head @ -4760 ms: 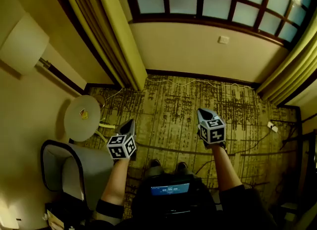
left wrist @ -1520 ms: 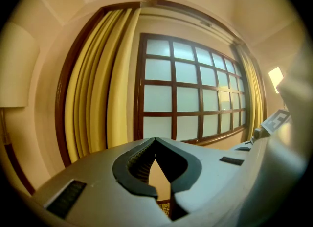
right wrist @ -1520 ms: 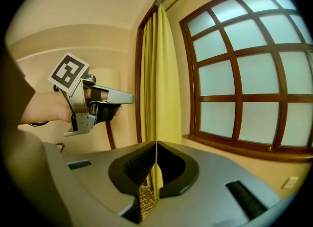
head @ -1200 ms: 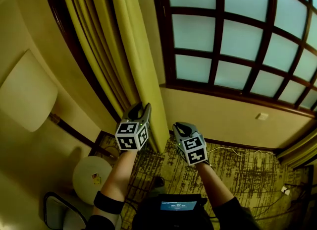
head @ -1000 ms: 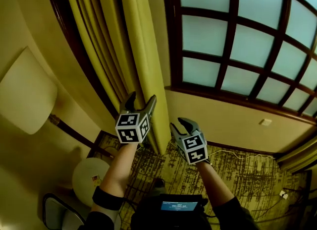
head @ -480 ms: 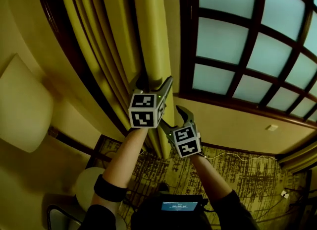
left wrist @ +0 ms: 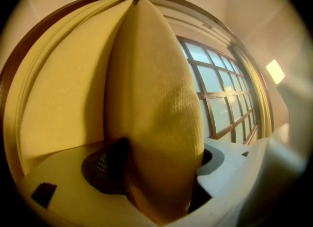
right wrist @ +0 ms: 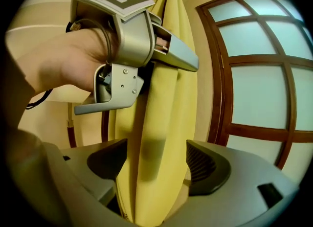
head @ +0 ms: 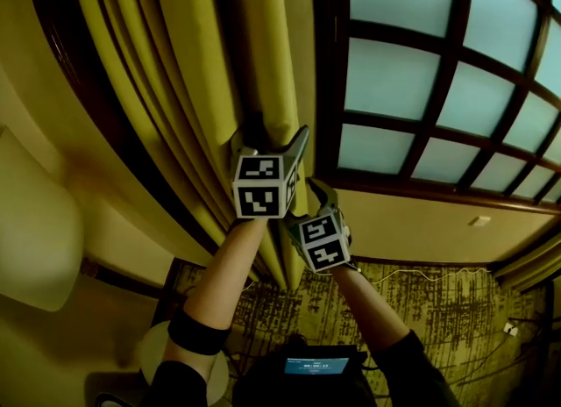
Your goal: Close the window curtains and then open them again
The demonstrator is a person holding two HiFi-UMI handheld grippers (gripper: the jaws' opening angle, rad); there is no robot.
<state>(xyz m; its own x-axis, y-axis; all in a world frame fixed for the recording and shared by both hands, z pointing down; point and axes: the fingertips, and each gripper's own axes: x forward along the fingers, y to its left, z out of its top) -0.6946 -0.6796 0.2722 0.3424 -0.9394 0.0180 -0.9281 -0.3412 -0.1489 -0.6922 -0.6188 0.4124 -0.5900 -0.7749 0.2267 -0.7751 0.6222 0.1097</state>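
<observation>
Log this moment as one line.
phase: reaching curtain | left gripper: jaws just opened, curtain between, unclamped | right gripper: jaws just opened, curtain between, unclamped | window: uncovered

Dark-framed window [head: 396, 76] (patterned carpet [head: 438, 304] below)

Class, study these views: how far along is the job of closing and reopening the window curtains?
Done: only the approach; the curtain hangs bunched left of the window, whose panes are uncovered. In hand: the left gripper and right gripper have just been opening their jaws, and the curtain's front fold stands between both pairs, unclamped. Left: grip, draw it across, then pull it back open.
</observation>
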